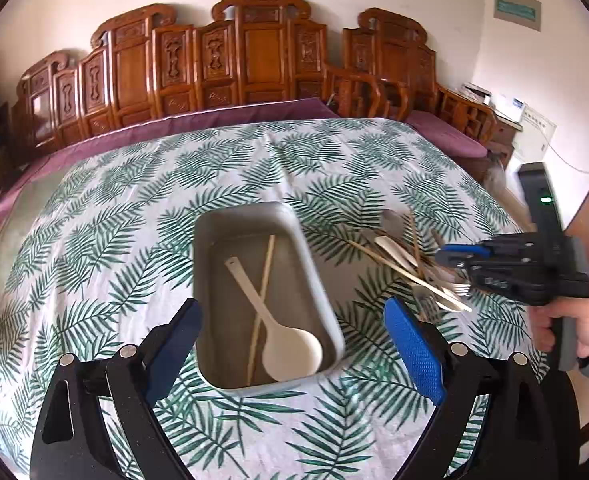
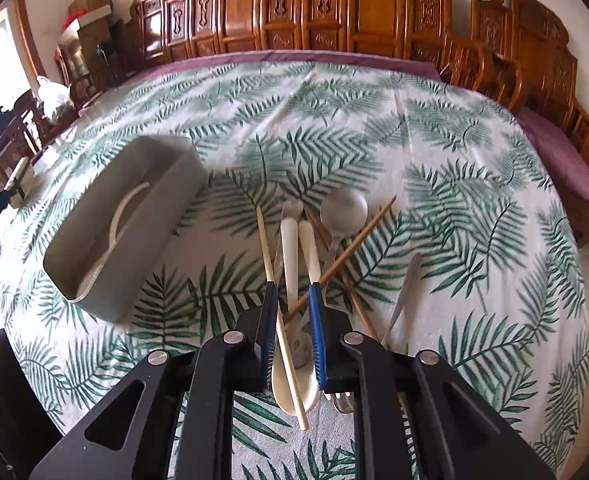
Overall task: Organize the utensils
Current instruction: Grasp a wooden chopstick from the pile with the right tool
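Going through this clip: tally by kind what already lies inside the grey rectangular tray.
White plastic spoon: 1
Pale wooden chopstick: 1
Total: 2, both lying in the grey rectangular tray

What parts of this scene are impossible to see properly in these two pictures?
- Right wrist view: the fork heads are hidden behind the right gripper.
- Right wrist view: the tray wall hides most of what lies inside.
- Left wrist view: the utensil pile is blurred and partly behind the right gripper, so it cannot be counted.
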`<state>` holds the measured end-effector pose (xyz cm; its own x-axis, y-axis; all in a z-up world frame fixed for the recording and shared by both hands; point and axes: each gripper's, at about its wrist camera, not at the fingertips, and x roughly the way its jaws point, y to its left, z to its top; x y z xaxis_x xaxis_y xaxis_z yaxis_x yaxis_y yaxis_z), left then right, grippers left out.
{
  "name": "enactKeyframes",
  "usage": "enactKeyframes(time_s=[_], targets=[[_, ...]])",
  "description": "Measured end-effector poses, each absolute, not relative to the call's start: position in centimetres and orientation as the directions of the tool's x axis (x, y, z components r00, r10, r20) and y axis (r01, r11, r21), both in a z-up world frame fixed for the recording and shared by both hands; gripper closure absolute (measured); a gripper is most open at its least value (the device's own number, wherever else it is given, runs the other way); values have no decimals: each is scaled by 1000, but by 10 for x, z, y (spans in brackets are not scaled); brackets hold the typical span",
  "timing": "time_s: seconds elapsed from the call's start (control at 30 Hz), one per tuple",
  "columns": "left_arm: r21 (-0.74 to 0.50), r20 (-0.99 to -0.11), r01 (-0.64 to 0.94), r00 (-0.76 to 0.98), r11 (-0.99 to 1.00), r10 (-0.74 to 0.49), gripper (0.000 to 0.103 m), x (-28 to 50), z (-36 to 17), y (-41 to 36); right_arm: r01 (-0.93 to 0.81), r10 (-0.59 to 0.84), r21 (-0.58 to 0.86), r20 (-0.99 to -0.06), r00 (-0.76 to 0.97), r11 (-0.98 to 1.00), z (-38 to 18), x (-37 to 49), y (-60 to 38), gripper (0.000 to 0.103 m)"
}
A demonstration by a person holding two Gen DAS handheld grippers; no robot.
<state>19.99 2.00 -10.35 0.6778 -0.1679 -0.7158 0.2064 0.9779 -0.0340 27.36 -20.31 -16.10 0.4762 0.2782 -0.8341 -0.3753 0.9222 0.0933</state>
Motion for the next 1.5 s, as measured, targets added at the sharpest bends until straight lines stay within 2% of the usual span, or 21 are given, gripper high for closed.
enactKeyframes(time_s=[0.27, 0.63, 0.73, 0.8, 0.9, 1.5], targets=[[-19, -726, 252, 662, 967, -187, 14, 189, -107, 0, -378, 269, 103, -868, 418, 920, -189, 286, -193, 86], [-27, -744, 270, 638, 962, -200, 14, 186, -117, -10, -370, 251, 102, -891, 379, 923, -197, 291, -187, 84], [-29, -748, 268, 633, 963, -198, 14, 186, -119, -10, -360, 259, 121, -894, 366, 925, -197, 293, -188, 87], [-29, -750, 266, 632, 964, -197, 14, 186, -119, -10, -366, 278, 142, -893, 354, 920, -197, 293, -188, 95], [-31, -754, 262, 627, 964, -195, 14, 186, -122, -11, -360, 280, 149, -895, 347, 921, -196, 291, -189, 97], [-53, -772, 279, 597, 959, -216, 14, 197, -135, -52, -332, 327, 178, -819, 472, 926, -137, 233, -248, 97]])
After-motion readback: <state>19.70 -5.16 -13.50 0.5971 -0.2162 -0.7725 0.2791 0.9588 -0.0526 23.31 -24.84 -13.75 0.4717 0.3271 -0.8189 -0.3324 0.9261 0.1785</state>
